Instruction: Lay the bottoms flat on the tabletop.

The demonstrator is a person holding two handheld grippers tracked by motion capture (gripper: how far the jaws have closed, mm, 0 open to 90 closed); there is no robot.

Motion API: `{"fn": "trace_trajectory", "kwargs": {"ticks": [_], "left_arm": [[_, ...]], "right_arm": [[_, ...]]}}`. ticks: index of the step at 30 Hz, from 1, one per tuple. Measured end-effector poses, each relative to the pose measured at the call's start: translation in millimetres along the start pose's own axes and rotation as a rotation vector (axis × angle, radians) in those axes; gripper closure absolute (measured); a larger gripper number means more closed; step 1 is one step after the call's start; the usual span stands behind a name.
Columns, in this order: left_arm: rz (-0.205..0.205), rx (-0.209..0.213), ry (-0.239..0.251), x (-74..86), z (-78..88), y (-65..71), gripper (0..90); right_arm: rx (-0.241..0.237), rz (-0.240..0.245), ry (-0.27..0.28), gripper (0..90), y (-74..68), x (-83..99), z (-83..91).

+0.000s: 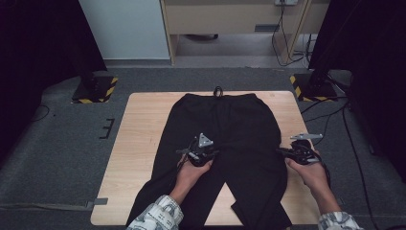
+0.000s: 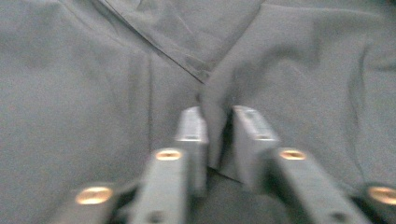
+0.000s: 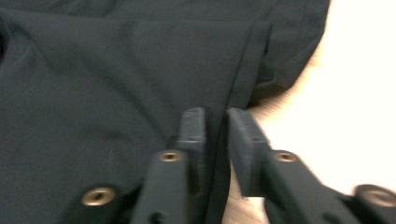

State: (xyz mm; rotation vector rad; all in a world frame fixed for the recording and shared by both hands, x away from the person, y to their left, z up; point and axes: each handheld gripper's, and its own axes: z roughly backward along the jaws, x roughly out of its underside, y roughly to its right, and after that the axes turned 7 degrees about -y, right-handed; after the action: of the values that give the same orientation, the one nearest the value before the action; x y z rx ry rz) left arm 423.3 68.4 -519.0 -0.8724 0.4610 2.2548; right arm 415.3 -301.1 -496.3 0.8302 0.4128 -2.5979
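Nearest to the person, the two legs of the black trousers [image 1: 225, 139] lie spread apart and run over the near edge of the table [image 1: 143, 143]. Their hems are not seen in the high view. No fold is made there yet.

A little farther in, the left gripper [image 1: 200, 152] rests at the crotch, where the two legs meet. In the left gripper view its jaws stand a small way apart, with a raised fold of cloth between them. The pads seem near the cloth but not pressing it, so it looks to be no firm grip; the blur makes this hard to judge.

The right gripper [image 1: 298, 149] is at the outer edge of the trousers, on the person's right. In the right gripper view its jaws are also slightly apart, and the side seam edge runs up between them without being pinched.

Farther away, the waistband lies flat near the far edge, with a cord loop at its middle.

As a judgement, the trousers are laid out and smoothed, and the folding itself is all left to do.
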Motion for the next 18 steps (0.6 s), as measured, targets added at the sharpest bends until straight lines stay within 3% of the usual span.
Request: {"fn": "trace_trajectory", "kwargs": {"ticks": [2,6,8,12,15,18], "left_arm": [[-0.018,-0.009,0.005,1.7,4.3,2.5,61.6],[-0.015,-0.021,0.042,4.1,11.5,4.4,53.3],[-0.005,-0.005,0.051,2.8,11.6,5.5,54.1],[-0.046,-0.023,0.028,2.8,6.2,12.3,56.8],[-0.040,-0.024,0.013,3.6,2.4,11.2,59.0],[-0.041,-0.008,0.006,3.5,2.1,10.7,69.8]], "right_arm": [[0.007,-0.003,0.018,56.7,0.5,6.7,9.5],[-0.005,0.001,0.014,45.7,-4.4,29.2,23.7],[-0.018,0.003,0.000,43.3,-10.8,39.1,23.1],[-0.008,0.048,-0.028,36.3,-30.6,49.9,12.2],[0.007,0.072,-0.053,36.3,-40.1,50.9,2.5],[0.043,0.139,-0.067,49.2,-47.6,50.6,-4.0]]}}
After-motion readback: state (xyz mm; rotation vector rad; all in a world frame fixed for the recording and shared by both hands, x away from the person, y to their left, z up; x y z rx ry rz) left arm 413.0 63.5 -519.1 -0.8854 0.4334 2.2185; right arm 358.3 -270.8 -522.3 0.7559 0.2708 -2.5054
